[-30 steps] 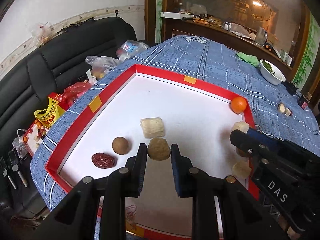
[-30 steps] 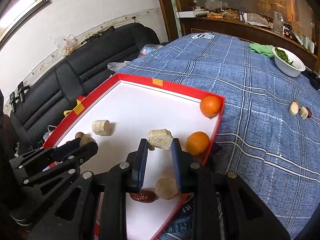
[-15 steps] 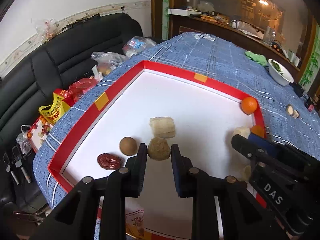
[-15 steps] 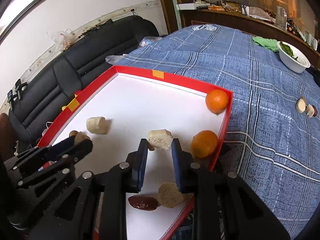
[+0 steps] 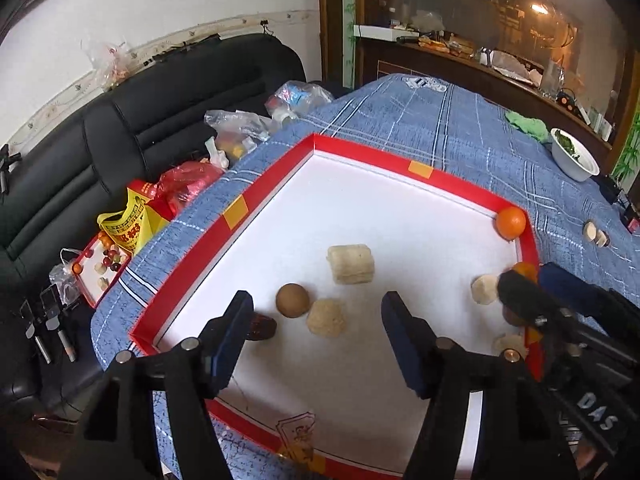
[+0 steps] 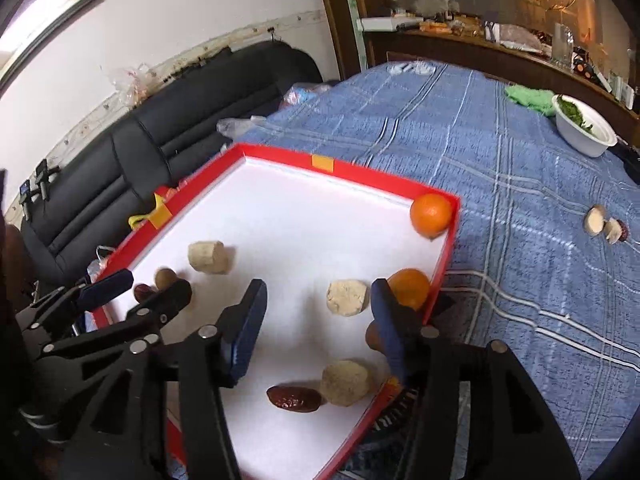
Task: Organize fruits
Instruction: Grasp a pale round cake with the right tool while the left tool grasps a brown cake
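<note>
A: Fruits — all lying loose in the red-rimmed tray [image 5: 276,168] on the blue checked tablecloth [image 6: 500,152]. Nearest the left gripper [image 5: 316,334]: a dark red date [image 5: 262,326], half hidden by one finger, then a beige lump [image 5: 326,317] touching a brown round fruit [image 5: 293,300].

B: Jaw state?

A: Both spread wide, nothing held. The right gripper [image 6: 318,312] frames a pale chunk [image 6: 347,297]; just beside its right finger sits an orange [image 6: 410,286].

B: Handling?

A: My judgement only — the chunks look light, rough and crumbly, so grip across the flat sides, gently. The date looks soft and sticky. Oranges are firm but will roll; take them across the widest part.

B: Farther out?

A: A squarish block [image 5: 351,263] mid-tray, a second orange [image 6: 431,215] in the far corner. Well beyond the tray, a white bowl [image 6: 584,134] of greens.
</note>
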`<state>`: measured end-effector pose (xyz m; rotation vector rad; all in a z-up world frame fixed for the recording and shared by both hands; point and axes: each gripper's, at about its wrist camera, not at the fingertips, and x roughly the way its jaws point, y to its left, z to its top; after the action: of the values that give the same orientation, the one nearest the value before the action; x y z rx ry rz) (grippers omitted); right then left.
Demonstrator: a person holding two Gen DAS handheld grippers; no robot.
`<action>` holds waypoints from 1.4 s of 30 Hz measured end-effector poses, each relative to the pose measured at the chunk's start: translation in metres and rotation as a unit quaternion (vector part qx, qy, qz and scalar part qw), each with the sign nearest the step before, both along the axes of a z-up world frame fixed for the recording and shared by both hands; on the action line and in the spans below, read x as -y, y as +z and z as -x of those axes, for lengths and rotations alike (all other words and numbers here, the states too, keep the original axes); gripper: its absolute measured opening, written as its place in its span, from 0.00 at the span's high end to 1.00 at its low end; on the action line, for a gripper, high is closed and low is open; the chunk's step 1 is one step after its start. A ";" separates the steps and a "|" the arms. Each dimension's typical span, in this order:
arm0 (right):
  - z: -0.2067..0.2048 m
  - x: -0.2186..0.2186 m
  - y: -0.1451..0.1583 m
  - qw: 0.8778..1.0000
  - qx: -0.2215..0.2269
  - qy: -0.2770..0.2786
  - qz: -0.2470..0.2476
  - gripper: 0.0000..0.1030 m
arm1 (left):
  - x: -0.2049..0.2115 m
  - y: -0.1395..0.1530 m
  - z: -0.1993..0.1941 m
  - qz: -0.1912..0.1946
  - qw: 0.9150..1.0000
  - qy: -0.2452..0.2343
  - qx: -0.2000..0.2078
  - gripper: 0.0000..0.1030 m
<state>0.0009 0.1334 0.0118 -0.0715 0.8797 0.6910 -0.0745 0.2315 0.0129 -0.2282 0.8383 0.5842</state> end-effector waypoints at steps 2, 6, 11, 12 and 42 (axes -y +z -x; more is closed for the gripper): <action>0.003 0.007 0.007 1.000 0.008 -0.003 -0.008 0.45 | 0.003 0.003 0.000 0.000 1.000 -0.002 0.002 0.35; 0.007 0.025 0.019 1.000 0.021 -0.013 -0.016 0.43 | 0.015 0.011 -0.001 -0.005 1.000 -0.012 0.011 0.33; 0.008 0.061 0.026 0.999 0.029 -0.040 -0.023 0.39 | 0.037 0.017 -0.009 -0.009 0.999 -0.035 0.021 0.29; 0.008 0.067 0.026 0.998 0.029 -0.045 -0.023 0.38 | 0.043 0.017 -0.012 -0.008 0.999 -0.041 0.022 0.29; -0.138 0.247 -0.028 0.968 -0.029 -0.250 0.005 0.47 | 0.191 0.001 -0.149 0.005 0.979 -0.202 0.000 0.25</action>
<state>0.1390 -0.1133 -0.0165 0.1590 0.9103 0.2164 0.0743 0.0409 0.0140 -0.0631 0.8585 0.1978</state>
